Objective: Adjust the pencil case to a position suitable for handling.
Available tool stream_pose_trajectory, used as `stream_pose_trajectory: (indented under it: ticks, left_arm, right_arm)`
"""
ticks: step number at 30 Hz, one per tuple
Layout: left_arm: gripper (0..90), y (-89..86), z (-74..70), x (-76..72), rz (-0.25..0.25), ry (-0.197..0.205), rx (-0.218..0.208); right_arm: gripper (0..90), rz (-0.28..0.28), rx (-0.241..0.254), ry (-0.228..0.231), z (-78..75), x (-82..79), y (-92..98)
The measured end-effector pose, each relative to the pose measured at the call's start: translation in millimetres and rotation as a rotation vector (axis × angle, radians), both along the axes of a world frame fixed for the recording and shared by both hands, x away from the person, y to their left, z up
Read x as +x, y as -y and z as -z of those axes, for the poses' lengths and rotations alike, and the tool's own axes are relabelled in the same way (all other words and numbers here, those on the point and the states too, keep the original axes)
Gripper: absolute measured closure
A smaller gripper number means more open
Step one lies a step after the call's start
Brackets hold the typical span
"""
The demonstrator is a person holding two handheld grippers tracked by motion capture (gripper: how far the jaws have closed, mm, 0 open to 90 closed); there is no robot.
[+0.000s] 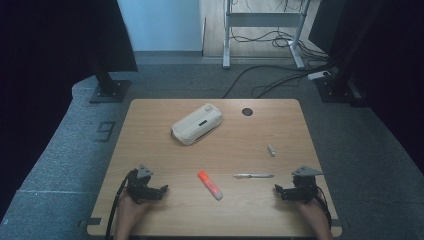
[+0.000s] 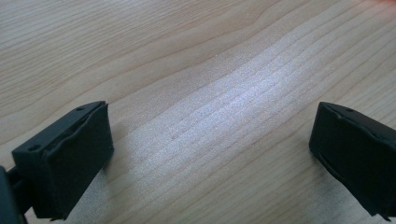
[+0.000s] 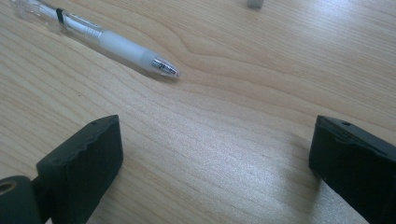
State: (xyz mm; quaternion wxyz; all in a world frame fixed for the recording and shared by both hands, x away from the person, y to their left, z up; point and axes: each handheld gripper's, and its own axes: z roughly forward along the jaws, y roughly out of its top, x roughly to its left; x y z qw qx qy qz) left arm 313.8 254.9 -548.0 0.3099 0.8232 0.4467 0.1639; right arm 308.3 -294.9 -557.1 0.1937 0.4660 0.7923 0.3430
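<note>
My left gripper [image 1: 161,190] rests near the table's front left, jaws wide open and pointing right over bare wood [image 2: 210,126]. My right gripper [image 1: 278,190] sits at the front right, open and empty, pointing left. A clear pen [image 1: 253,175] lies just beyond it; in the right gripper view the pen [image 3: 93,35] lies ahead of the jaws with its tip toward the middle. An orange highlighter [image 1: 209,184] with a white cap lies between the two grippers. A white pencil case [image 1: 196,124] lies slantwise at the back middle.
A small grey pen cap [image 1: 271,149] lies right of centre; its end [image 3: 255,3] shows at the top of the right gripper view. A dark round grommet [image 1: 247,111] is set in the wooden table [image 1: 150,150] near the far edge. Stands and cables sit on the floor behind.
</note>
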Motion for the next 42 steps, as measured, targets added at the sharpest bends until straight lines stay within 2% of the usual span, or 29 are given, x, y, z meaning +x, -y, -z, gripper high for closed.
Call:
stream_pose_trajectory:
  ticks: [12,26,29,31,37,42]
  left_arm:
    - [0.0,3.0,0.0,-0.1,-0.003,0.000,-0.001]
    - [5.0,6.8,-1.1,0.7,0.009,0.011,-0.007]
    - [7.2,9.1,-3.0,1.6,0.010,0.003,0.002]
    - [7.3,11.4,-5.9,2.1,0.015,0.013,0.017]
    - [7.6,14.8,-17.2,9.2,0.041,0.007,-0.048]
    - [8.1,22.0,-22.9,17.1,0.063,0.008,-0.051]
  right_arm:
    - [2.5,0.000,0.000,0.000,0.0,0.0,0.0]
    - [2.5,0.000,0.000,0.000,0.0,0.0,0.0]
    - [2.6,0.000,0.000,0.000,0.0,0.0,0.0]
    - [2.6,0.000,0.000,0.000,0.0,0.0,0.0]
    - [2.7,0.001,0.000,0.000,0.0,0.0,0.0]
    - [2.9,0.002,0.000,0.001,0.0,0.0,0.1]
